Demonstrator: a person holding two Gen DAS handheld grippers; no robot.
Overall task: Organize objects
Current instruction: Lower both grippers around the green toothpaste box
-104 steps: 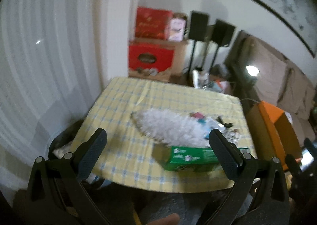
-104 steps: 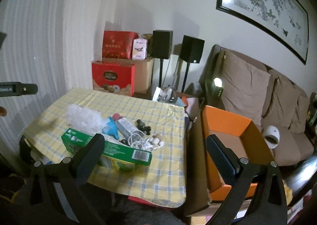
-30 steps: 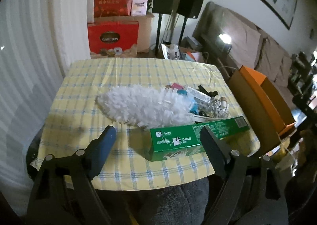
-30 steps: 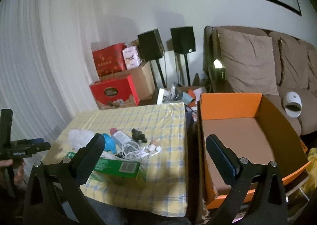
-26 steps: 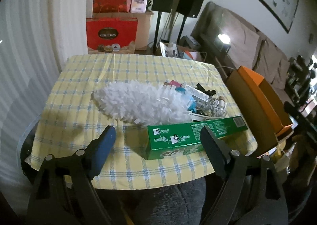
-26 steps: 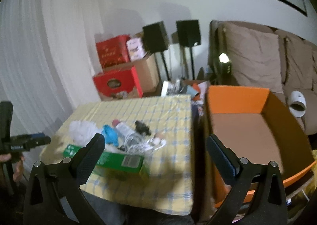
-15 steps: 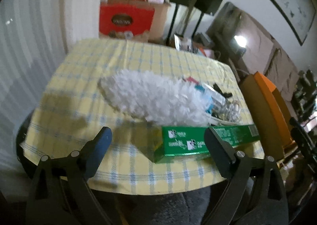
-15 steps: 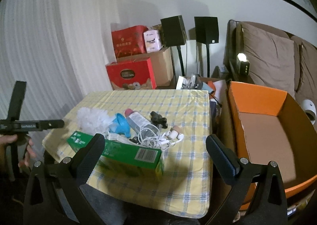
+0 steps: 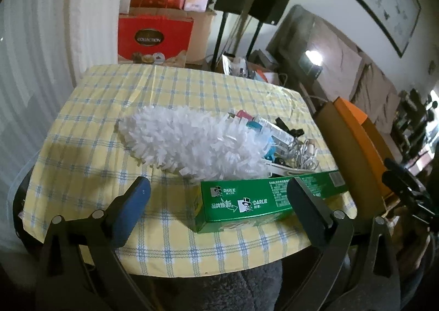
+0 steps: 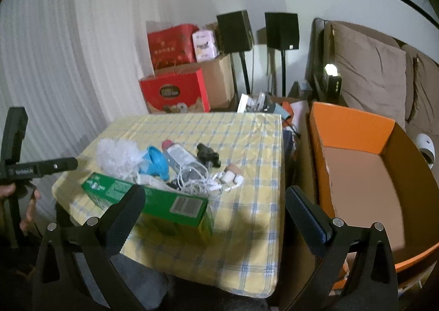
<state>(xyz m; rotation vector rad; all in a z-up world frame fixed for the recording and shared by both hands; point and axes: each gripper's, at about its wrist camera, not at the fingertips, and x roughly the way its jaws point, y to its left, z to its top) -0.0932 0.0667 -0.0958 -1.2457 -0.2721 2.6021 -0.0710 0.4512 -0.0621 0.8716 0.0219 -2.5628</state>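
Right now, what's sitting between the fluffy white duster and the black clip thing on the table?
In the right wrist view, a blue funnel and a clear bottle with a pink cap.

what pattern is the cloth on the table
Yellow with a blue-and-white check, the tablecloth shows best in the left wrist view.

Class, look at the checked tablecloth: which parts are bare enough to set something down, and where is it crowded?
Bare: the far strip of the tablecloth behind the white duster, and the left side beside it. Crowded: the near right corner, where the green box, bottle and white cables bunch together. The orange box beside the table is empty.
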